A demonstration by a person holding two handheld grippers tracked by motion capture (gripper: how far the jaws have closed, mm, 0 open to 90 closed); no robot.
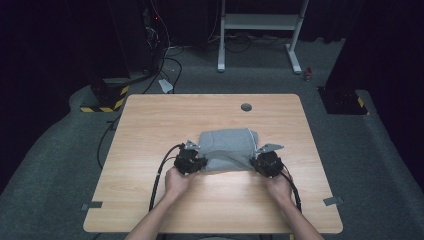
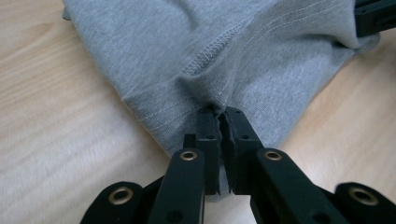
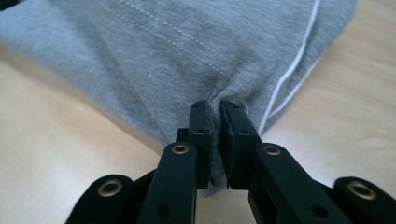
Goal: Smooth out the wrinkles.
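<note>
Black jaws of the left tool (image 2: 219,122) pinch a bunched hem of a grey garment (image 2: 224,51), the fabric gathered into folds right at the fingertips. Across the cloth, the right tool (image 3: 219,114) clamps its own corner the same way, jaws nearly together with a wad of grey knit and a line of white piping just beside them.

From the high view, the garment (image 1: 227,147) lies between the left tool (image 1: 190,161) and the right tool (image 1: 266,162), already doubled into a compact block on the wooden worktop (image 1: 150,125), its far edge well beyond both tools. A person's forearms reach in behind the tools, one hand on each.

Judging by the stacked layers, several folds look finished. What appears to remain is carrying the near edge, gripped at both corners, forward over the block, letting go, and perhaps smoothing it flat. Whether a further fold follows cannot be told.
</note>
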